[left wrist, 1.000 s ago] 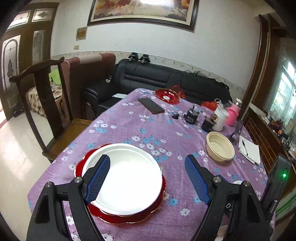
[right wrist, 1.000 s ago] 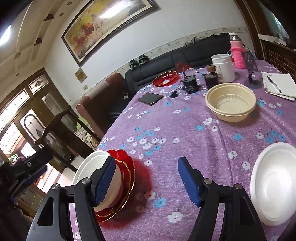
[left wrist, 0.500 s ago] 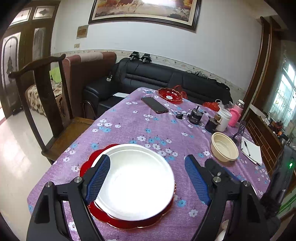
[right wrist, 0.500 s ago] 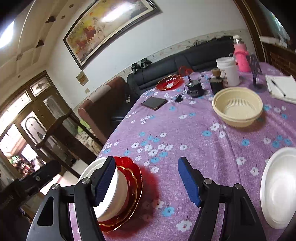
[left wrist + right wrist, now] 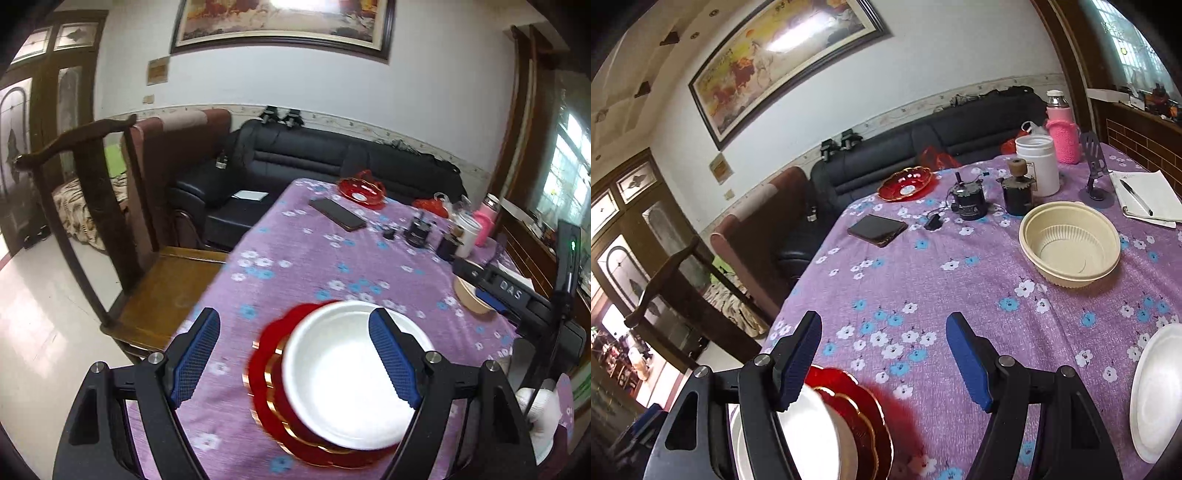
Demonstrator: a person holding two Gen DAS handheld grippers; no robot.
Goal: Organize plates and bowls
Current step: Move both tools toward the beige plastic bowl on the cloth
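White foam bowl (image 5: 343, 373) seated on red scalloped plate (image 5: 269, 384), at the table's (image 5: 960, 280) near left corner; second white foam plate (image 5: 1156, 395) at near right edge; beige ribbed bowl (image 5: 1071, 247) mid-right. Left gripper (image 5: 295, 362) and right gripper (image 5: 882, 362) both gape, empty. Risk: the light foam sliding off the glossy plate if nudged, or the stack tipping over the edge.
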